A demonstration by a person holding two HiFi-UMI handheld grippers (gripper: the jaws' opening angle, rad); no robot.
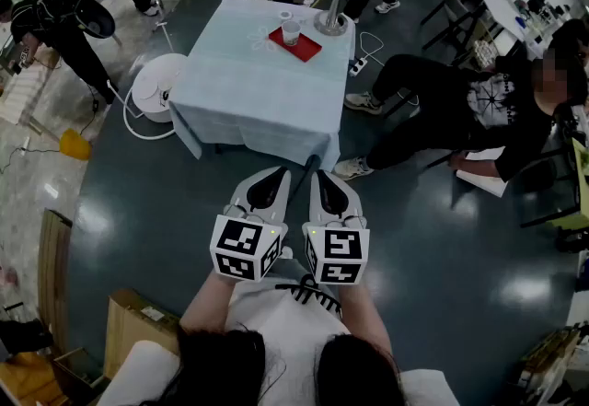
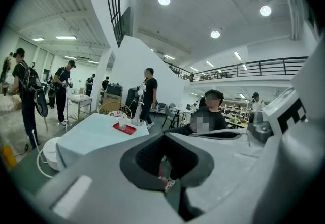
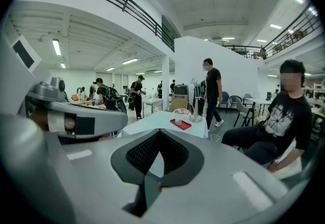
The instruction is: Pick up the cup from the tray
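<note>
A wide hall with a dark, shiny floor is being looked down on, and a table (image 1: 248, 91) draped in pale cloth is being seen well ahead of the person. The red tray (image 1: 306, 48) is being carried near the table's far edge, just beside a metal stand (image 1: 331, 22), and the clear cup (image 1: 291, 31) is being borne on that tray. The left gripper (image 1: 279, 176) and the right gripper (image 1: 319, 178) are being held side by side close to the body, well apart from the table; both pairs of jaws are being kept pressed together, with nothing caught between them. The step in hand is judged to be the approach. It would be done well if the table were being neared first, one gripper's jaws being parted wide before the cup is reached, and the stand being given room. The cup is being shown upright, mouth upward, its long axis vertical, so a level grasp across its sides is being favoured.
</note>
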